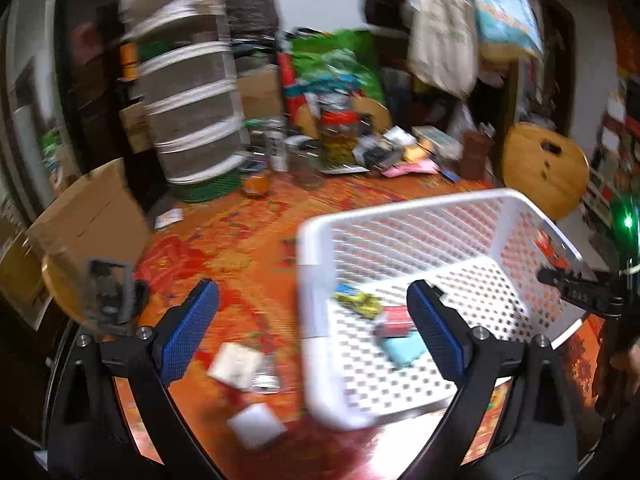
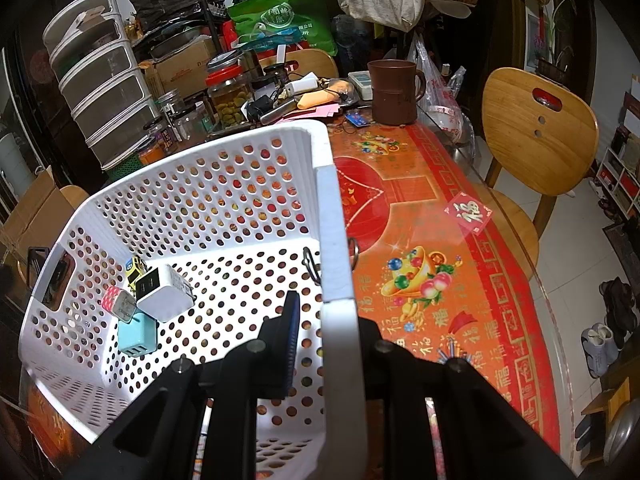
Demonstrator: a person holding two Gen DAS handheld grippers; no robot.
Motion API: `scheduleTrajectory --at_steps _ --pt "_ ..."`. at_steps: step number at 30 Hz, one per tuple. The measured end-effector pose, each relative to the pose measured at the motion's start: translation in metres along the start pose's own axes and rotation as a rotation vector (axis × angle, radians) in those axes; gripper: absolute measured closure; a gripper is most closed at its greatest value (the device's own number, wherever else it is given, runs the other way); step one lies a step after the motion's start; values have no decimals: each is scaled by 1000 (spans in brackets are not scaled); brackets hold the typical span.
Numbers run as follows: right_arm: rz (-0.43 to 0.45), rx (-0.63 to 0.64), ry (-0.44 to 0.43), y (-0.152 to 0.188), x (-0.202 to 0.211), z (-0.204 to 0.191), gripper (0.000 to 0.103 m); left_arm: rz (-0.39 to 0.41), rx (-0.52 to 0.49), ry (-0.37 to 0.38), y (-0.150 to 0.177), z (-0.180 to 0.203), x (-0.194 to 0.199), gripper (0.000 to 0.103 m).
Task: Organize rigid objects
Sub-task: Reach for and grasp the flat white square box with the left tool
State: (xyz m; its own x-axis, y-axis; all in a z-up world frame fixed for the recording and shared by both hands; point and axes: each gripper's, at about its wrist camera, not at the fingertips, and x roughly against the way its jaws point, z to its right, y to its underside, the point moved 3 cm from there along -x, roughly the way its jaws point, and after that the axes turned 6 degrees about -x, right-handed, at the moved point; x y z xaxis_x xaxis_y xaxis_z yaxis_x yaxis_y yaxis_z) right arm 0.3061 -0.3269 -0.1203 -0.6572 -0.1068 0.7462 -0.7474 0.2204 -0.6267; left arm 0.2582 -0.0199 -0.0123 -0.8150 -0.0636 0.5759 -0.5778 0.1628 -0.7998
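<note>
White perforated basket (image 2: pixel 224 184) — its side wall pinched by the right gripper (image 2: pixel 324 320); left gripper (image 1: pixel 312 320) gapes wide, empty, white chargers (image 1: pixel 236 364) below on the table.

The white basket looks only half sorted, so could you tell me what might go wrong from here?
1. The right gripper clamps one wall of the white basket; pulling could tip it and slide the white charger and blue charger around.
2. The open left gripper must pass the basket's near rim to reach the white blocks on the table and may bump it.
</note>
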Motion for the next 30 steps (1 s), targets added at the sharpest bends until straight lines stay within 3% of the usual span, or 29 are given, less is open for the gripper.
scheduleTrajectory --at_steps 3,6,8,11,17,23,26,30 --pt "0 -2 -2 0 0 0 85 0 53 -74 15 -56 1 1" --pt "0 -2 -2 0 1 0 85 -90 117 -117 43 -105 -28 1" --pt "1 -2 -3 0 1 1 85 -158 159 -95 66 -123 -53 1" --pt "0 -3 -2 1 1 0 85 -230 153 -69 96 -127 -85 2" --pt "-2 3 -1 0 1 2 85 -287 116 -20 123 -105 -122 5" --pt "-2 4 1 1 1 3 85 -345 111 -26 135 -98 -149 19" --pt "-2 5 0 1 1 4 84 -363 135 -33 138 -102 -158 33" --pt "-2 5 -1 1 1 4 84 -353 108 -29 132 -98 -158 58"
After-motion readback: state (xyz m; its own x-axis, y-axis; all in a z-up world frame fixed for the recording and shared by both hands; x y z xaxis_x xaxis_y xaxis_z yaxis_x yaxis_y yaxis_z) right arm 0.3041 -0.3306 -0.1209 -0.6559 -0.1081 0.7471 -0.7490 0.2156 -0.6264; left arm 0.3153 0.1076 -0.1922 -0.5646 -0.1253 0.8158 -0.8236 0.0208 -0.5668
